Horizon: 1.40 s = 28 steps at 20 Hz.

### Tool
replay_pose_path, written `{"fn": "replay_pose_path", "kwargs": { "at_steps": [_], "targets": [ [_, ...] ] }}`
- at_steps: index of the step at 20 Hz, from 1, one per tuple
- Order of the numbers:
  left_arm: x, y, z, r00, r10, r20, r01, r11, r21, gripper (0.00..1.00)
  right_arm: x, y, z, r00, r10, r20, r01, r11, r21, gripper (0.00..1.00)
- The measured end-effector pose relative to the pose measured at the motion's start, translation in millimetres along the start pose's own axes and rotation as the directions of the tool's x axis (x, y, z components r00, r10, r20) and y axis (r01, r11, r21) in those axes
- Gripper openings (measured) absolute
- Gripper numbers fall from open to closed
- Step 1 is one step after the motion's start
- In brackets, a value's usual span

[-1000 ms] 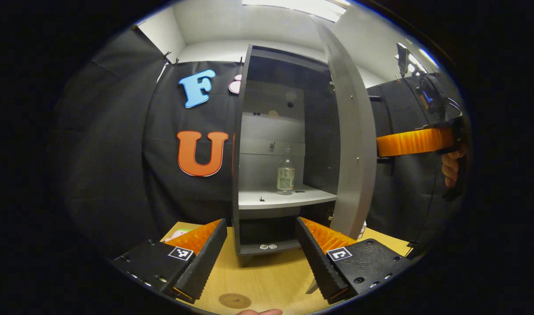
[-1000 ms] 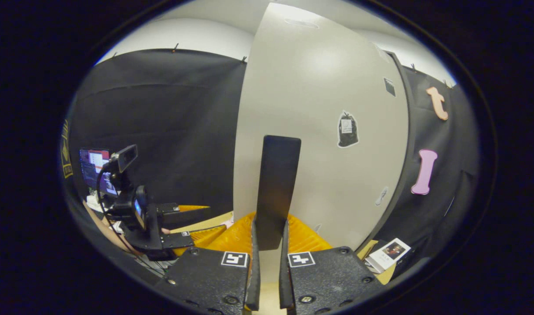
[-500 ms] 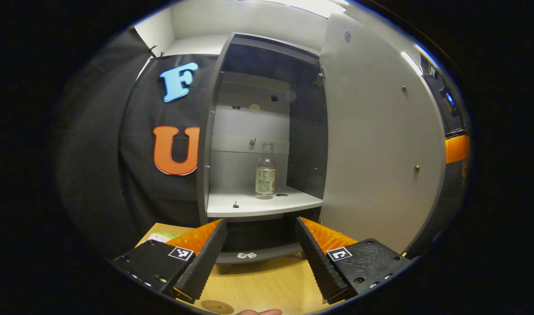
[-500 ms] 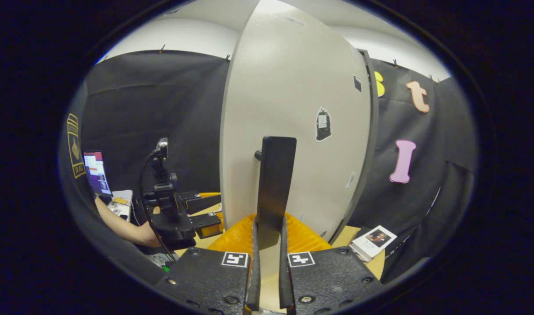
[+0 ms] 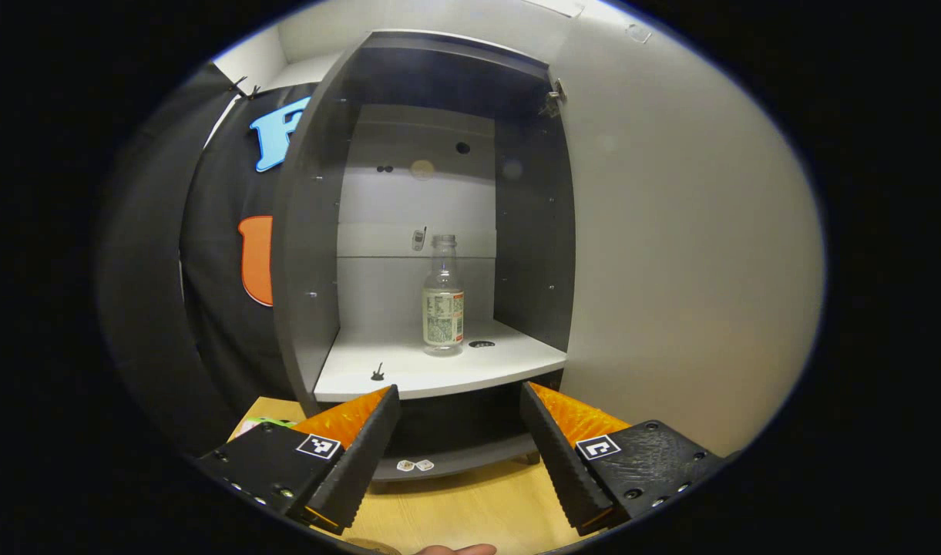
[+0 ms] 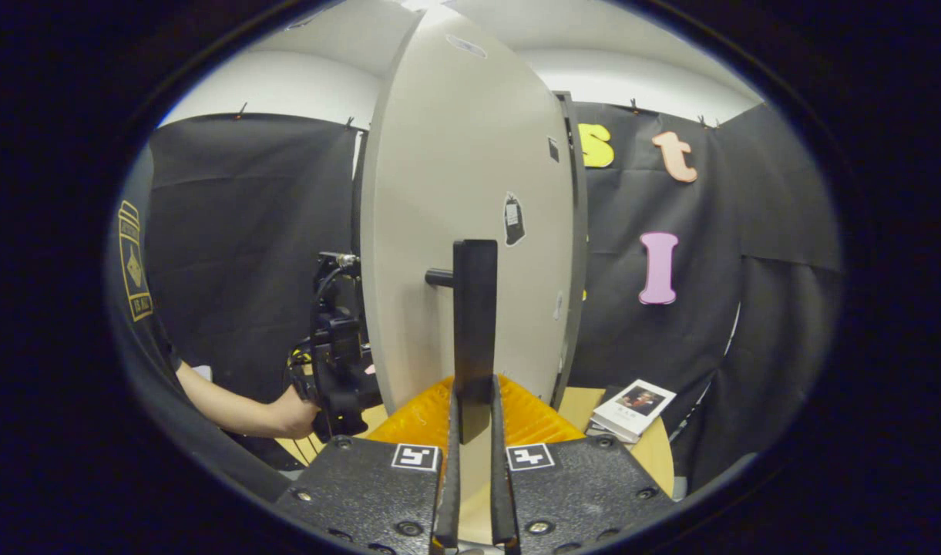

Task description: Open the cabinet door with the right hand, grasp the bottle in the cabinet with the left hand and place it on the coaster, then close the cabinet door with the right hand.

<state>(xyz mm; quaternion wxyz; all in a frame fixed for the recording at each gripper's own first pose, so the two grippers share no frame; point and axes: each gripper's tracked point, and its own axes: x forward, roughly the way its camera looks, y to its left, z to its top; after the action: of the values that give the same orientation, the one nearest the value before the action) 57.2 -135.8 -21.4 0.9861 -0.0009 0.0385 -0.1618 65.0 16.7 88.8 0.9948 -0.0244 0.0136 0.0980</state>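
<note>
In the left gripper view, a clear bottle with a pale label stands upright on the white shelf of the open grey cabinet. My left gripper is open, in front of and below the shelf, well short of the bottle. The cabinet door stands wide open on the right. In the right gripper view, my right gripper is shut on the door's black handle, which rises upright against the door. The left gripper, held by a hand, shows left of the door.
The cabinet stands on a wooden table. A lower shelf holds two small white pieces. A small booklet lies on the table right of the door. A person's arm reaches in from the left.
The door has swung further open with my right gripper on its handle. My left gripper has moved closer to the cabinet, so the bottle now stands larger and nearly straight ahead.
</note>
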Motion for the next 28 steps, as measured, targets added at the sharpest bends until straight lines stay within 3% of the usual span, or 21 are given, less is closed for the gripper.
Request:
{"fn": "replay_pose_path", "kwargs": {
  "at_steps": [5,7,8,10,11,12,14,15,16,17,22,23,28],
  "targets": [
    [53,11,-1,0.994,0.08,-0.077,-0.08,0.997,0.004,0.95,-5,-22,2,0.987,-0.16,0.01,0.159,0.986,0.041,0.17],
    [76,10,5,0.993,0.086,-0.076,-0.083,0.996,0.041,0.95,-11,-38,6,0.966,-0.255,0.036,0.253,0.967,0.032,0.14],
    [86,11,11,0.993,0.101,-0.058,-0.096,0.993,0.074,0.95,-13,-49,8,0.952,-0.303,0.051,0.303,0.953,0.021,0.17],
    [105,7,21,0.993,0.117,-0.027,-0.113,0.987,0.11,0.95,-19,-71,11,0.919,-0.386,0.074,0.386,0.922,0.016,0.11],
    [113,5,24,0.993,0.118,-0.019,-0.115,0.987,0.111,0.95,-18,-68,13,0.92,-0.382,0.092,0.38,0.924,0.033,0.0],
    [121,4,28,0.993,0.119,-0.012,-0.117,0.987,0.11,0.96,-11,-61,15,0.931,-0.35,0.103,0.346,0.936,0.061,0.1],
    [139,8,36,0.989,0.146,-0.001,-0.145,0.981,0.128,0.96,-3,-53,12,0.941,-0.32,0.108,0.313,0.947,0.078,0.1],
    [144,8,39,0.986,0.167,0.009,-0.167,0.976,0.143,0.96,-8,-55,9,0.943,-0.318,0.097,0.312,0.947,0.078,0.16],
    [150,12,44,0.981,0.191,0.021,-0.192,0.97,0.148,0.96,-13,-58,8,0.944,-0.319,0.083,0.312,0.946,0.084,0.24],
    [157,19,49,0.976,0.214,0.034,-0.216,0.966,0.142,0.96,-12,-56,8,0.946,-0.314,0.087,0.305,0.947,0.095,0.43],
    [192,32,65,0.963,0.265,0.049,-0.268,0.959,0.089,0.96,-3,-59,9,0.949,-0.297,0.104,0.279,0.947,0.157,0.88],
    [199,33,66,0.963,0.267,0.047,-0.27,0.959,0.086,0.96,-3,-57,10,0.953,-0.281,0.117,0.259,0.95,0.173,0.92],
    [236,45,53,0.951,0.31,-0.004,-0.309,0.948,0.075,0.96,6,-41,10,0.973,-0.189,0.135,0.15,0.955,0.255,0.92]
  ]
}}
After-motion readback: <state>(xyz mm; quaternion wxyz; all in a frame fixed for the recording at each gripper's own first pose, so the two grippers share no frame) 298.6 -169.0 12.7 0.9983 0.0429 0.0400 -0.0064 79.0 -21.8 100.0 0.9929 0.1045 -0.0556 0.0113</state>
